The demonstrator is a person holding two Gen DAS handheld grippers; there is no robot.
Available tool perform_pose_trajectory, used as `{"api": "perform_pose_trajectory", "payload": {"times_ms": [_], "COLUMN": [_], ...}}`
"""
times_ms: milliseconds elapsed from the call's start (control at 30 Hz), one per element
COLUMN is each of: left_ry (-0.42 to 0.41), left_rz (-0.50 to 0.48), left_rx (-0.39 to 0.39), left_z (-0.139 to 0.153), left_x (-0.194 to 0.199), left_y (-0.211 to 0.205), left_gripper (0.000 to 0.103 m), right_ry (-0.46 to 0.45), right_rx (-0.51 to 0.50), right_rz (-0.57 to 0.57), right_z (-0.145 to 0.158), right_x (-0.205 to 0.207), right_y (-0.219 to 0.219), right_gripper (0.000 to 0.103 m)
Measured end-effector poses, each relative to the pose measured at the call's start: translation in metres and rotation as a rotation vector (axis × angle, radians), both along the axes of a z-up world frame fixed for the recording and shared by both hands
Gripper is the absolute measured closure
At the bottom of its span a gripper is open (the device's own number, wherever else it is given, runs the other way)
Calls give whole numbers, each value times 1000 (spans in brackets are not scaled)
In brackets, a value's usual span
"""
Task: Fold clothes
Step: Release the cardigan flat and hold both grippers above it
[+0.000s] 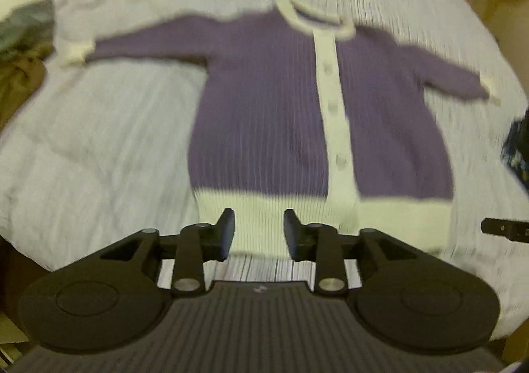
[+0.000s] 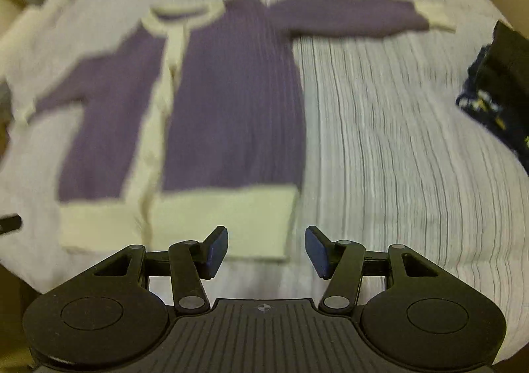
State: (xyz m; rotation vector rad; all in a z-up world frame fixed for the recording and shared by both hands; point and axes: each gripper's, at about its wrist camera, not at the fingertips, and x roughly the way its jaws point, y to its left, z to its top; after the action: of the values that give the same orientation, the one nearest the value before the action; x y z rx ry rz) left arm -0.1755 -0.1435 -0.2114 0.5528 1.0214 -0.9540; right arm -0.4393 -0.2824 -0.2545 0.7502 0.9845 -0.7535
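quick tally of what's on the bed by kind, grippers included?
Purple cardigan: 1, spread flat
Dark bundles of clothing: 2, one grey-brown, one navy
Grippers: 2, left gripper and right gripper, both open and empty
Striped bedcover: 1
Total: 6

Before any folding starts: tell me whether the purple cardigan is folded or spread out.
Spread out. The cardigan lies flat on the bed, both sleeves stretched sideways, the hem showing full width. Neither open gripper, left or right, holds it.
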Motion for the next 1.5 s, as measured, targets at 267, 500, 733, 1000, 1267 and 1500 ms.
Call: {"api": "perform_pose_trajectory", "payload": {"times_ms": [267, 500, 733, 1000, 1267, 1500], "left_ry": [-33, -86, -117, -124, -120, -121], "left_rz": [-8, 7, 26, 39, 39, 37], "left_rx": [-34, -28, -32, 10, 38, 44], "left_z": [44, 61, 72, 68, 62, 63], "left_x": [-26, -39, -42, -44, -46, -46], "left_y": [8, 22, 32, 38, 38, 33], "left_gripper": [68, 64, 62, 59, 57, 56], "right_ry": [-101, -93, -85, -67, -43, -37], "right_rx": [-12, -3, 1, -6, 10, 11], "right_rz": [-49, -62, -58, -10, -8, -15], "right_z": [67, 78, 82, 82, 78, 80], "right_x": [0, -11, -12, -8, -9, -10], "right_y": [0, 15, 22, 29, 31, 28], "right_gripper": [47, 47, 47, 47, 47, 47]}}
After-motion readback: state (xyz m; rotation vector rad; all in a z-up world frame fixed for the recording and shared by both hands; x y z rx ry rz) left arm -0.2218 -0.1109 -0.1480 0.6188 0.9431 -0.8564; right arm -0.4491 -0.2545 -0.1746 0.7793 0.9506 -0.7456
